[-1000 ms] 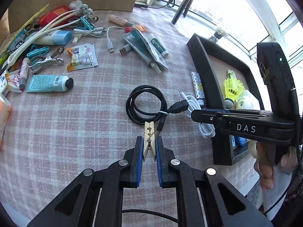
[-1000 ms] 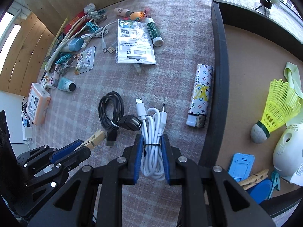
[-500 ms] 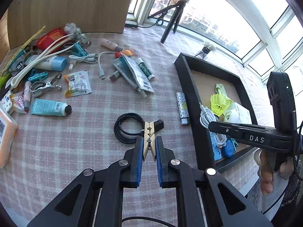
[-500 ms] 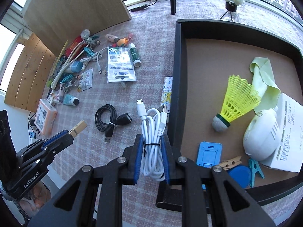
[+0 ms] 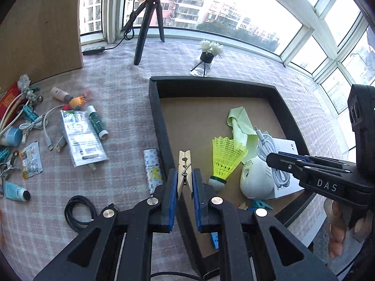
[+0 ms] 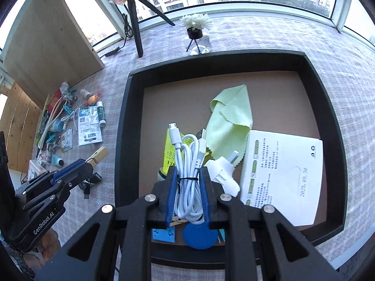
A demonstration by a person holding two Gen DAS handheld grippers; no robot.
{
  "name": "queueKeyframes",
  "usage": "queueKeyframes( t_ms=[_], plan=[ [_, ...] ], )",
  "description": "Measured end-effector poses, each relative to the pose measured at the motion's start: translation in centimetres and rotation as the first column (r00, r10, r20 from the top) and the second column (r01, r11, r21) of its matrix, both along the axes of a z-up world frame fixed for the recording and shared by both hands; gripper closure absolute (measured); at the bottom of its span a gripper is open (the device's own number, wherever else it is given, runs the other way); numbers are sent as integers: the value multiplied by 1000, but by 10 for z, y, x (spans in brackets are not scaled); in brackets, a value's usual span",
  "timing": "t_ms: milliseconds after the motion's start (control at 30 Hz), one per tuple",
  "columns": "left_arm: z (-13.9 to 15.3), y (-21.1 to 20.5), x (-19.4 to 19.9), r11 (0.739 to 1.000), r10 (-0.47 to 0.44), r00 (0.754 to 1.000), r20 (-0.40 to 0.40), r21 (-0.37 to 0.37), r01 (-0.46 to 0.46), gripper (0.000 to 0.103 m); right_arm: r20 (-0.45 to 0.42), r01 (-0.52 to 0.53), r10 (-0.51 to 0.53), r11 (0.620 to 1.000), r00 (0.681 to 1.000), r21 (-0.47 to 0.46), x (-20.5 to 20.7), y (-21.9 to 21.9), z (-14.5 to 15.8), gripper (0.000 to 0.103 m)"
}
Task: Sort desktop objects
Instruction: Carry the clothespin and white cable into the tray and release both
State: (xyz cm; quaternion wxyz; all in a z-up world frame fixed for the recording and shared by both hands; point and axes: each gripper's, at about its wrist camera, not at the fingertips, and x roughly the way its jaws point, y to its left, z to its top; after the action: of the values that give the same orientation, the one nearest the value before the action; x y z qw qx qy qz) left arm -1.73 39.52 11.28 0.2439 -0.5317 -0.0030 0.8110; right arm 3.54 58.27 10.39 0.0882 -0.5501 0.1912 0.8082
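From the left wrist view, the left claw points down and forward and is clamped on a wooden clothespin. The clothespin stands long-ways up the picture, its far end pointing away from the camera, right above the left wall of the black tray. To the left of that wall the counter is full of small things, like a black cable coil and a patterned lighter just beside the tray. Inside the tray the far part of the brown floor is bare, and the near part has a yellow shuttlecock and a white round thing. The right claw reaches in from the right, held by a hand, with a white cable in it over the tray. From the right wrist view, the right claw points steeply down over the tray and is clamped on the bundled white cable (a thin black tie goes round its middle). The bundle runs long-ways away from the camera, plugs at the far end. Under it lie a green cloth and a white paper. The far strip of the tray floor is bare. The left claw shows at the left, with the clothespin sticking out toward the tray's left wall.
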Motion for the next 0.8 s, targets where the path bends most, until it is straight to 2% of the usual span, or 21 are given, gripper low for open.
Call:
queueKeyframes(
  t_ms=[167,333,400,433,567,800],
  plan=[
    [0,42,-6,999,-35,999,-10,-26,35,91,-2,35,-35,999,999,15,-1,24,2,84],
    [3,62,-7,999,-43,999,-11,-28,43,91,1,51,-51,998,999,25,-4,35,1,83],
    [4,63,-9,999,-33,999,-9,-19,33,81,4,37,-37,999,999,30,-6,35,0,81],
    [5,63,-10,999,-37,999,-3,-11,37,71,9,34,-34,999,999,35,-7,35,0,75],
    [8,59,-10,999,-33,999,-27,-33,32,72,-2,24,-24,999,1000,47,-10,31,3,73],
    [7,34,-21,1000,18,1000,-1,-15,-18,72,-19,-13,14,999,1000,34,-27,17,9,73]
  ],
)
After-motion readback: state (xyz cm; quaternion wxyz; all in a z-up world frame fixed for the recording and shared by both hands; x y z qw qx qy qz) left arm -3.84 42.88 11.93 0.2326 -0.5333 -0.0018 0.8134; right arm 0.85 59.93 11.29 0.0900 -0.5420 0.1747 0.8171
